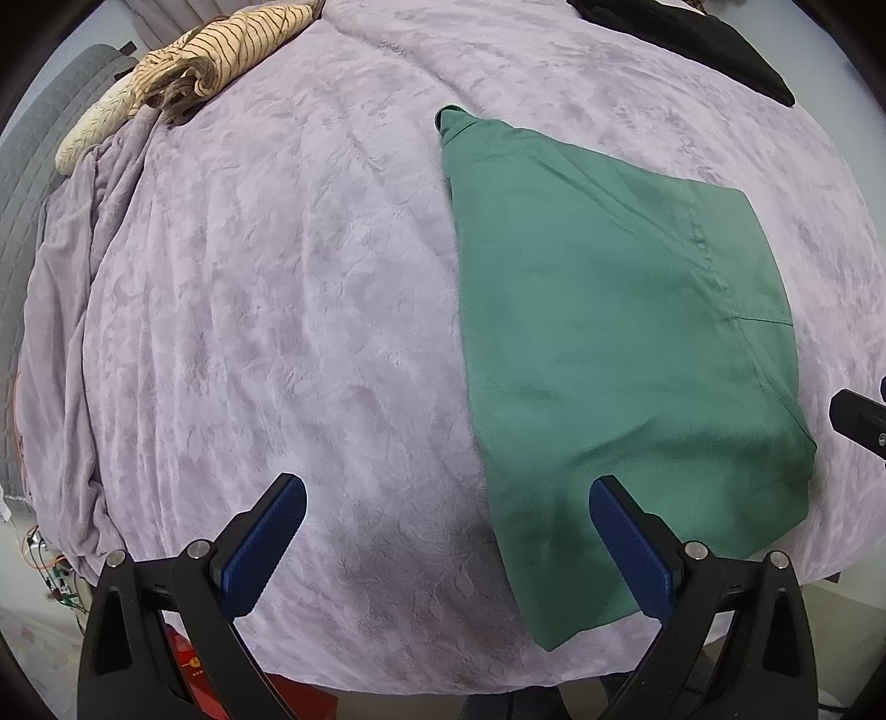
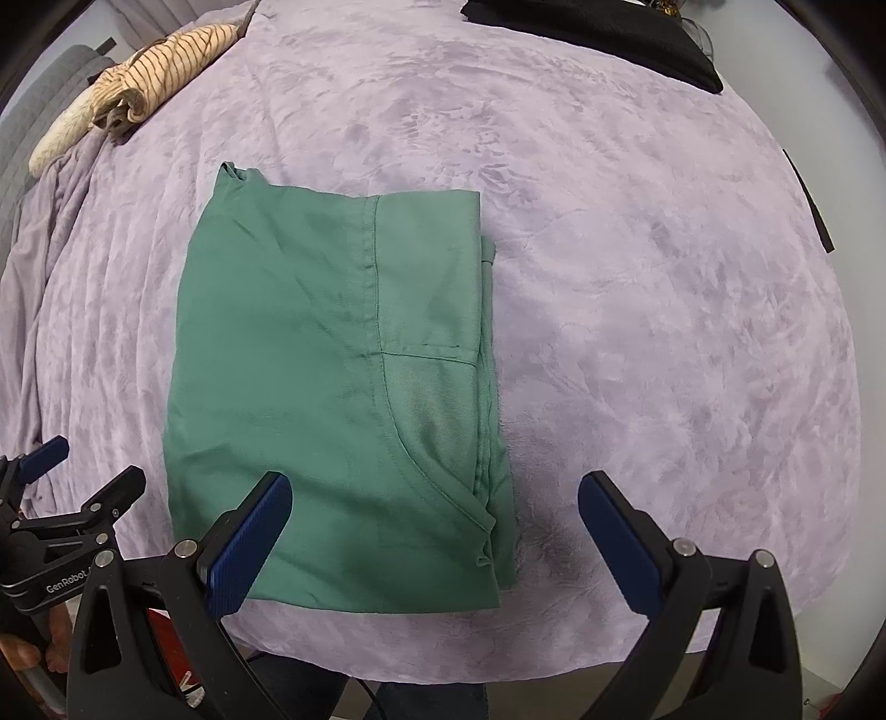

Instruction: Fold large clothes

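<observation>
A green garment lies folded into a flat rectangle on the lilac blanket; it also shows in the right wrist view, with a pocket seam facing up. My left gripper is open and empty, held above the blanket at the garment's near left corner. My right gripper is open and empty, held above the garment's near right corner. The left gripper also shows at the left edge of the right wrist view.
A striped beige garment lies bunched at the far left of the blanket. A black garment lies at the far right. A grey quilted headboard stands at the left. The bed's near edge is just below the grippers.
</observation>
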The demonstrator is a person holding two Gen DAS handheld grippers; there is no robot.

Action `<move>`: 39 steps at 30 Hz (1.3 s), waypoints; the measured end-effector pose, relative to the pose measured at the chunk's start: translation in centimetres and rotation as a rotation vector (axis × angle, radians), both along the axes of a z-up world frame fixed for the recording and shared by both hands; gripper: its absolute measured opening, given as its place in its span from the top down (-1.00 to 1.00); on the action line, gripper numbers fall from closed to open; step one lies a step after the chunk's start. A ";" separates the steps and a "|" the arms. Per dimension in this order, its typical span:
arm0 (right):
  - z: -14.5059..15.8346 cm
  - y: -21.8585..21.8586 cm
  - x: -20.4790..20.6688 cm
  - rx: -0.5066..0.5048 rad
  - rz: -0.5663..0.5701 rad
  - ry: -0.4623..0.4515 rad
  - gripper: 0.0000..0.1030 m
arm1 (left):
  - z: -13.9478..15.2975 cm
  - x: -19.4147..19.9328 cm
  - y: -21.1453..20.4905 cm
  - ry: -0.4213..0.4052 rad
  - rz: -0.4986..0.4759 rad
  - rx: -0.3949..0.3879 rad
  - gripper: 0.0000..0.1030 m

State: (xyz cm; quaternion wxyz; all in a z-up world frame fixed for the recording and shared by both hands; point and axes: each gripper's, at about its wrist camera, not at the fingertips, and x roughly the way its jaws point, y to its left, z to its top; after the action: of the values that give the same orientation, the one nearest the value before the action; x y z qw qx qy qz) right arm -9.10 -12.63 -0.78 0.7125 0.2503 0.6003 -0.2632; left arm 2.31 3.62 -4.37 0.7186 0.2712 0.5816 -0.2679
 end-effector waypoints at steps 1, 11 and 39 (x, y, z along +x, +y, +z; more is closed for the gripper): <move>0.0 0.0 0.0 0.000 -0.001 0.000 -1.00 | 0.0 -0.1 -0.1 -0.007 -0.005 0.002 -1.00; 0.0 -0.1 0.2 -0.003 0.005 0.006 -1.00 | 0.1 -0.3 -0.4 -0.014 -0.015 0.002 -1.00; -0.4 -0.1 0.7 0.000 0.007 0.018 -1.00 | -0.4 0.4 -0.8 -0.017 -0.010 0.023 -1.00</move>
State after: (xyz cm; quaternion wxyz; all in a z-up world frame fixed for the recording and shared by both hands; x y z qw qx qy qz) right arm -8.43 -12.73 -1.16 0.7079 0.2458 0.6077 -0.2629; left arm 2.68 2.78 -4.79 0.7188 0.2849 0.5773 -0.2625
